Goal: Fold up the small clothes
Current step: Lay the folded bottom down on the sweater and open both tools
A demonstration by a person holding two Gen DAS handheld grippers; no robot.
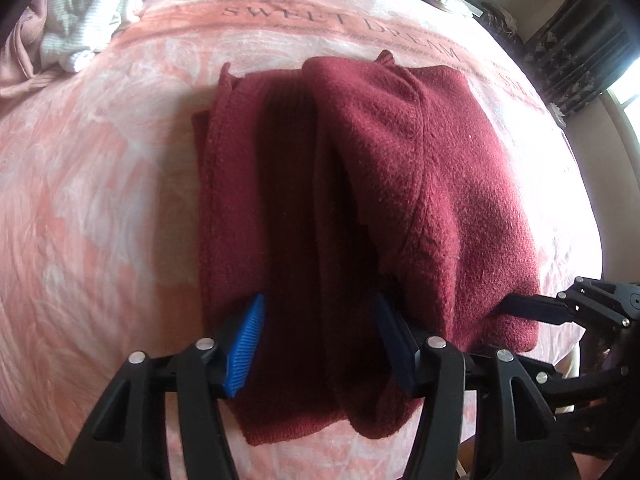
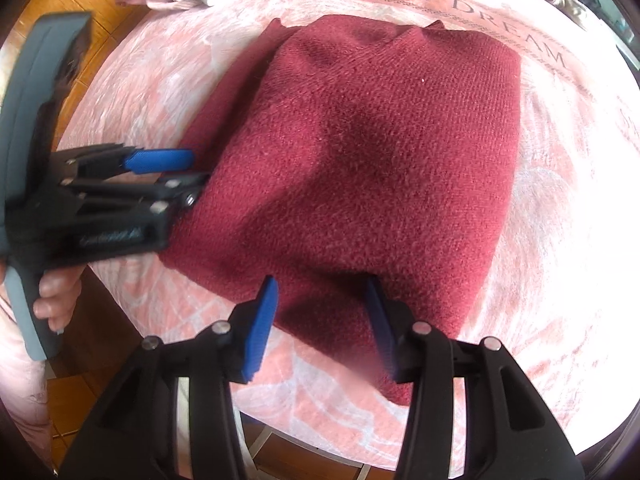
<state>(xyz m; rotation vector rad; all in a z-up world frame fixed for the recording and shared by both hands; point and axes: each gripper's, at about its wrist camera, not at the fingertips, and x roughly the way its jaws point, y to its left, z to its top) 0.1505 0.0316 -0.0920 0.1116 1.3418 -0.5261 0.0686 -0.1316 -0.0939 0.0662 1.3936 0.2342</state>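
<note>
Folded fuzzy maroon sweater [image 1: 360, 184] lies layered on pink blanket [image 1: 100, 184]; both grippers' fingers [image 1: 244, 344] gape, empty.

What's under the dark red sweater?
The folded maroon sweater lies on a pink blanket printed "SWEET DREAM". The blanket shows all around it. The patch directly beneath, and the sweater's inner folded layers, are covered, so nothing more can be told.
</note>
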